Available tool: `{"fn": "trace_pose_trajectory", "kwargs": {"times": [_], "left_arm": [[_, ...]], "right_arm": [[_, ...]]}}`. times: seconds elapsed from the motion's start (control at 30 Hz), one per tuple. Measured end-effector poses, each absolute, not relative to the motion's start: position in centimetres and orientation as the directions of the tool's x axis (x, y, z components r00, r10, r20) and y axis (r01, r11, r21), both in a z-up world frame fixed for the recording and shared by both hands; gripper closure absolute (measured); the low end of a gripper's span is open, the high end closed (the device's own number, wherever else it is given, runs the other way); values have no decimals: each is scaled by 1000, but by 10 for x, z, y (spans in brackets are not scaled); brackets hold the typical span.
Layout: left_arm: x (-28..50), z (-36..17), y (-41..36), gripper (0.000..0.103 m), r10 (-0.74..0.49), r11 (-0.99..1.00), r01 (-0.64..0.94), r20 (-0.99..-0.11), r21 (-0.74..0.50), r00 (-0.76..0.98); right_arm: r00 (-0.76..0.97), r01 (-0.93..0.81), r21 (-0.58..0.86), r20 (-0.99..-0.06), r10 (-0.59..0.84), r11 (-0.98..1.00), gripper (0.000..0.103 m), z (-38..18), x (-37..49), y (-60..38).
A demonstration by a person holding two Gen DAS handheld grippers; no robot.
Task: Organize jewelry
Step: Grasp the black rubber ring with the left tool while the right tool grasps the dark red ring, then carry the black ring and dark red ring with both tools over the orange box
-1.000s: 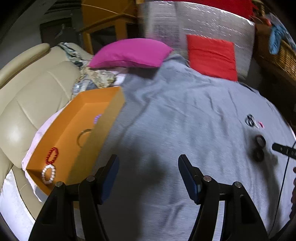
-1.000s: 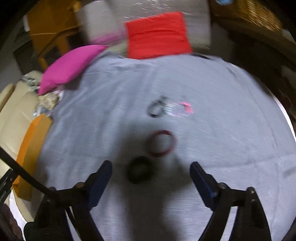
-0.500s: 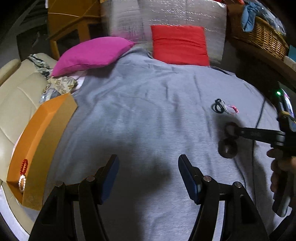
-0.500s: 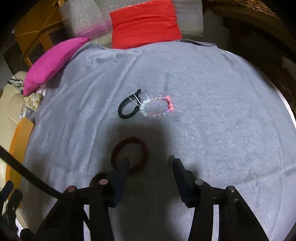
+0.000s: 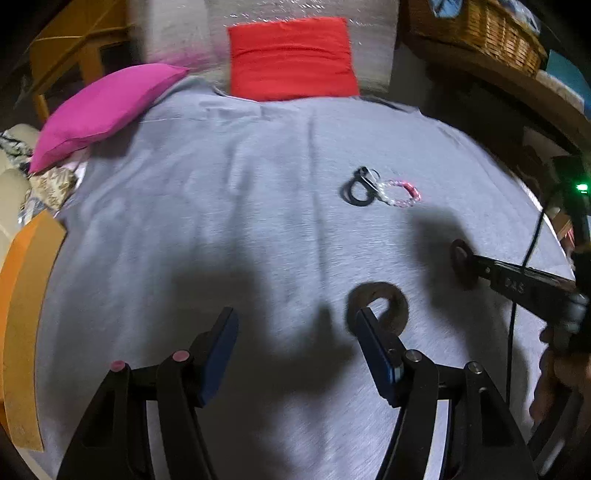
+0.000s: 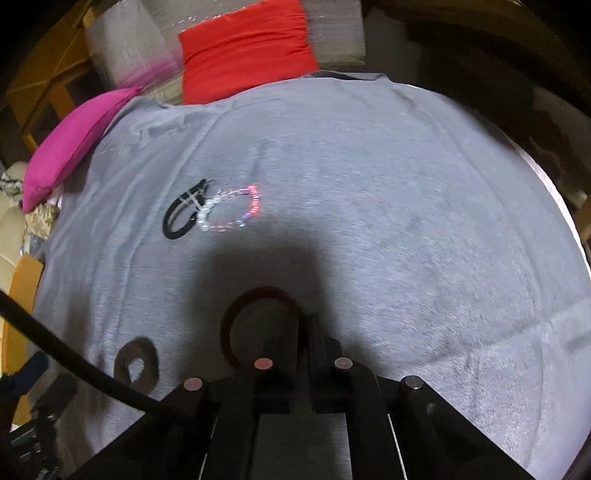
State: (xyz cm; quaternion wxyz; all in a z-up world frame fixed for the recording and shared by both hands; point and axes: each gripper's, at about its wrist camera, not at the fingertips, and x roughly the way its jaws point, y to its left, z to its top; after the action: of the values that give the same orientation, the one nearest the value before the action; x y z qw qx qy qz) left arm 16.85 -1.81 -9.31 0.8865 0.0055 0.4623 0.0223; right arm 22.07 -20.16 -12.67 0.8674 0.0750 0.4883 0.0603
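On the grey bedcover lie a dark red hair band (image 6: 236,317), a dark brown band (image 6: 136,363) to its left, a black hair tie (image 6: 180,218) and a pink-and-white bead bracelet (image 6: 236,212) further off. My right gripper (image 6: 304,325) is shut on the right side of the dark red band (image 5: 460,258), as the left wrist view also shows. My left gripper (image 5: 295,325) is open and empty, its right fingertip (image 5: 364,319) over the dark brown band (image 5: 378,304). The black tie (image 5: 356,192) and bracelet (image 5: 400,194) lie beyond it.
An orange box (image 5: 22,295) stands at the bed's left edge beside a cream sofa. A magenta pillow (image 5: 103,107) and a red cushion (image 5: 291,59) lie at the far end. A wicker basket (image 5: 480,33) sits on a shelf at the right.
My right gripper has closed from wide open onto the dark red band. My left gripper has swung right, away from the orange box, to the dark brown band.
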Motion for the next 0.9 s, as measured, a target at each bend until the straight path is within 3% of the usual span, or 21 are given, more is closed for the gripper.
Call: {"fn": "trace_pose_trajectory", "kwargs": {"times": [0.4, 0.47, 0.5, 0.53, 0.57, 0.9], "left_arm": [[186, -116, -36, 37, 20, 999, 16, -862, 33, 507], [188, -119, -33, 50, 18, 1000, 5, -870, 23, 493], [188, -120, -32, 62, 15, 1000, 6, -869, 21, 494], [188, -119, -33, 83, 28, 999, 3, -867, 34, 498], [187, -118, -33, 94, 34, 999, 4, -868, 42, 495], [169, -111, -7, 95, 3, 999, -33, -869, -15, 495]], "right_arm": [[541, -34, 245, -811, 224, 969, 98, -133, 220, -209], [544, -37, 246, -808, 226, 969, 98, -132, 221, -209], [546, -39, 245, -807, 226, 969, 98, -132, 220, -209], [548, -39, 245, -806, 225, 969, 98, -132, 218, -209], [549, -40, 244, -805, 225, 969, 98, -132, 218, -209], [563, -57, 225, -797, 217, 973, 98, -132, 214, -205]]}}
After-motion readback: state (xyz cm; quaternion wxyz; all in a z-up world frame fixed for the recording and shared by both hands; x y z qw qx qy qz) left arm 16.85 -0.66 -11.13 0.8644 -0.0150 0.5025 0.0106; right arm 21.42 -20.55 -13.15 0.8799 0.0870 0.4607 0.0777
